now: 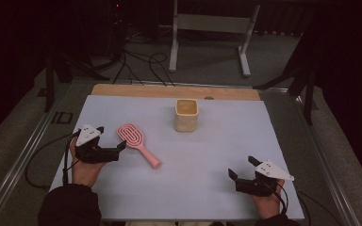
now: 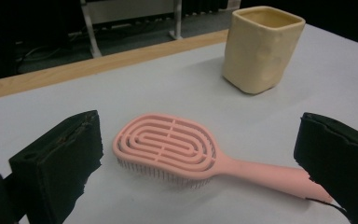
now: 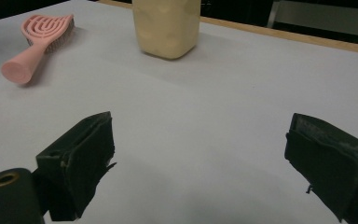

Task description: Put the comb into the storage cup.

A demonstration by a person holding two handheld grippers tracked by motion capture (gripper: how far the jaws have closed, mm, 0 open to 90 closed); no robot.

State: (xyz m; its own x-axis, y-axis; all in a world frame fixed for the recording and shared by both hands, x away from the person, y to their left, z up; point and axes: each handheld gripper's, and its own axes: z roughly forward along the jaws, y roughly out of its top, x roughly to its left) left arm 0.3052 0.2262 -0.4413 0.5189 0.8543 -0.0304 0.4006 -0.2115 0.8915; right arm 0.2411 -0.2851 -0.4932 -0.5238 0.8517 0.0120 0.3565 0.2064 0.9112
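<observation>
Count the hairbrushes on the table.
1: a pink hairbrush lies bristles down on the pale table, just ahead of the open left gripper, left of the cream cup.

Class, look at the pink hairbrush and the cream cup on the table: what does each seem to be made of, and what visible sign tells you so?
Pink hairbrush: probably moulded plastic, matte; one even colour, smooth rounded handle, open looped slots in the head, thin pale bristles underneath.
Cream cup: possibly soft silicone or rubbery plastic, perhaps glazed ceramic; thick rounded rim, slightly uneven dimpled walls, dull sheen. The look leaves it open.
</observation>
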